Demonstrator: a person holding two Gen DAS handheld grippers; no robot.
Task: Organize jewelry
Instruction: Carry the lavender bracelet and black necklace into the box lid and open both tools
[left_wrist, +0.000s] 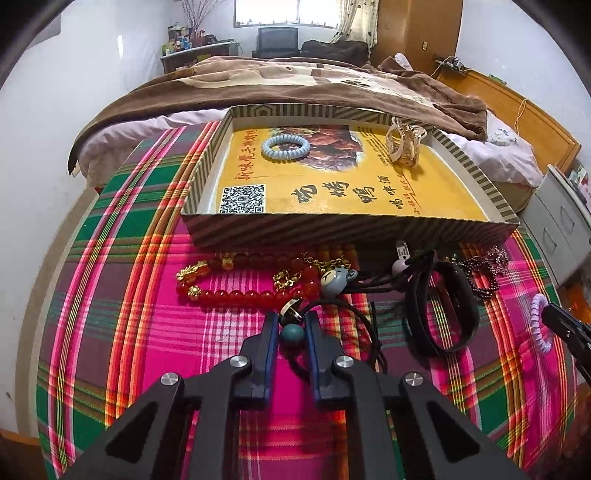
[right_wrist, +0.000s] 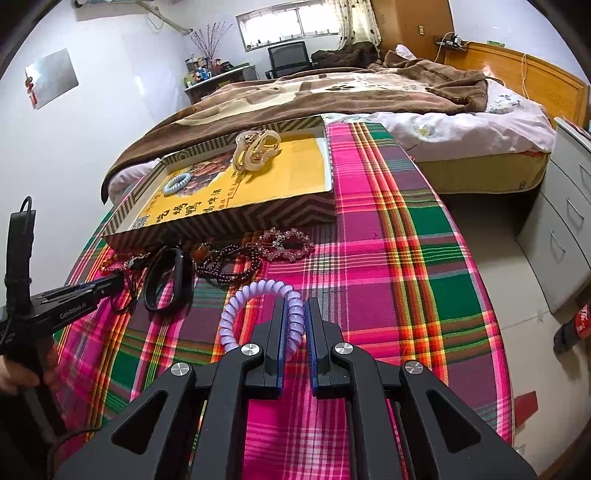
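While a striped cardboard tray (left_wrist: 332, 230) waits at the back of a plaid-covered table (left_wrist: 147, 332), two handheld grippers work the jewelry scattered in front of it. The left gripper (left_wrist: 291, 325) has its jaws narrowed around a black elastic hair tie (left_wrist: 354, 314), straddling its teal bead (left_wrist: 292, 333) and metal charm; whether the pads actually press the bead cannot be told. The right gripper (right_wrist: 294, 314), in front of the tray and to its right, is closed on one side of a lilac spiral hair coil (right_wrist: 255, 295), the rest of the loop arching free to the left.

Already inside the tray lie a pale blue coil tie (left_wrist: 285, 146) and a glossy gold claw clip (left_wrist: 404, 144). Just in front of the tray's near wall sit a red glass-like bead bracelet (left_wrist: 243, 295) with gilt charms, a black band (left_wrist: 443, 310), a dark beaded strand (right_wrist: 229, 264) and a rhinestone barrette (right_wrist: 286, 243).

The coil looks light, springy and smooth plastic, likely to stretch or twist, so pinching across a few turns seems soundest. The elastic is limp; its hard round bead could roll out of flat pads, making the cord beside it the safer hold.
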